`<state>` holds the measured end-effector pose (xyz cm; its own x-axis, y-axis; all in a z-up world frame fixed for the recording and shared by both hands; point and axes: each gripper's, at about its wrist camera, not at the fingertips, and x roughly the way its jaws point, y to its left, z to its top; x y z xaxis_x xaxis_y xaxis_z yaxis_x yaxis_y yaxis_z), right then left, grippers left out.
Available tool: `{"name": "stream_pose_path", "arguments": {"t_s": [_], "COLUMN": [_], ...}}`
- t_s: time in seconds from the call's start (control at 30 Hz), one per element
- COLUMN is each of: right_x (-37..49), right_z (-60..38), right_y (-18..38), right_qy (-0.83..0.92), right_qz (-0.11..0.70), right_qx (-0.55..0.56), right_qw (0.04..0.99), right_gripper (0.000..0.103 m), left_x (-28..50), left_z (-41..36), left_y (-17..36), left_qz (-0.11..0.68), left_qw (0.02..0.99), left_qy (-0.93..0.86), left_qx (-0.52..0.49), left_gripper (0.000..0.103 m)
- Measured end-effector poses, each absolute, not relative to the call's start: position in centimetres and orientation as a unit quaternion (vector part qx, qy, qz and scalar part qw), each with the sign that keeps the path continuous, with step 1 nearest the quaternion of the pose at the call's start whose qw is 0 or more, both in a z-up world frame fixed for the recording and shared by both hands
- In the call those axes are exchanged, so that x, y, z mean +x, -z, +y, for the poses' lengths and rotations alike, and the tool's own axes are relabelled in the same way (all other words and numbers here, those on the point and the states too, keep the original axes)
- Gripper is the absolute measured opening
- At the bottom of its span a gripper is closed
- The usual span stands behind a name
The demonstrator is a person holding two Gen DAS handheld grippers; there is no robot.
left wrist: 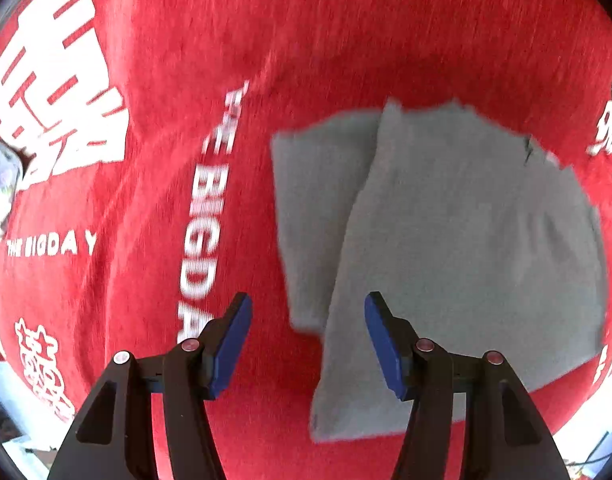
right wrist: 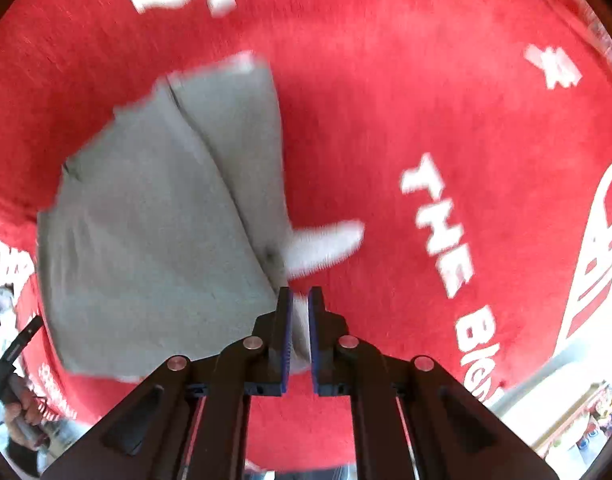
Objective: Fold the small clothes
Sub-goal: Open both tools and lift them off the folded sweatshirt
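Right hand-held gripper (right wrist: pixel 300 300) clamped on grey garment (right wrist: pixel 153 216) edge; left hand-held gripper (left wrist: pixel 308 312) open, empty.

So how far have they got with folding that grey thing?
Partly there. The grey garment lies on the red cloth with one layer already lapped over another, a fold edge running across it. In hand: the right tongs are pinched shut on its white-edged corner, while the left tongs hang open above it, holding nothing. Still left: laying that corner over and squaring the bundle.

Garment (left wrist: pixel 458 240) lies on cloth (left wrist: pixel 185 60) — folded, one flap over another.
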<state>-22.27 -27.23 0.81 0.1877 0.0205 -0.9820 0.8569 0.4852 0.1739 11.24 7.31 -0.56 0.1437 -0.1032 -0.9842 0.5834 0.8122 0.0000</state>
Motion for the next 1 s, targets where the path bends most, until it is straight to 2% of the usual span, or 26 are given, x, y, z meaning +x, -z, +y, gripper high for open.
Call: {"name": "stream_pose_path", "arguments": {"t_s": [0.1,0.23,0.37,0.57,0.67,0.87,0.93,1.0], "right_x": [-19.6,-14.9,-14.0,-16.8,-17.5,-18.1,-18.0,-18.2], "right_z": [-27.5,-26.4,-27.1,-28.7,-28.4,-26.5,-25.2,-23.6], "right_y": [-1.2,1.5,4.5,3.8,2.4,0.4,0.1,-0.2], "right_qy": [0.284,0.252,0.259,0.277,0.28,0.271,0.262,0.252], "right_qz": [0.552,0.57,0.584,0.568,0.566,0.559,0.558,0.555], "right_qx": [0.386,0.359,0.369,0.396,0.397,0.413,0.424,0.434], "right_qw": [0.683,0.695,0.675,0.666,0.667,0.666,0.664,0.663], "right_gripper": [0.008,0.008,0.007,0.006,0.011,0.012,0.023,0.058], "left_x": [12.6,13.9,15.3,15.6,15.5,12.4,11.0,10.2], "left_z": [5.1,2.7,3.2,5.8,7.7,9.6,9.8,10.0], "left_y": [0.7,3.2,5.8,4.9,3.9,0.9,0.1,-0.2], "left_qz": [0.597,0.6,0.613,0.609,0.624,0.624,0.623,0.627], "left_qw": [0.743,0.747,0.741,0.744,0.735,0.727,0.725,0.719], "left_qy": [0.232,0.201,0.181,0.168,0.184,0.218,0.225,0.231], "left_qx": [0.194,0.204,0.205,0.217,0.188,0.186,0.189,0.191], "left_gripper": [0.06,0.06,0.06,0.06,0.06,0.06,0.06,0.061]}}
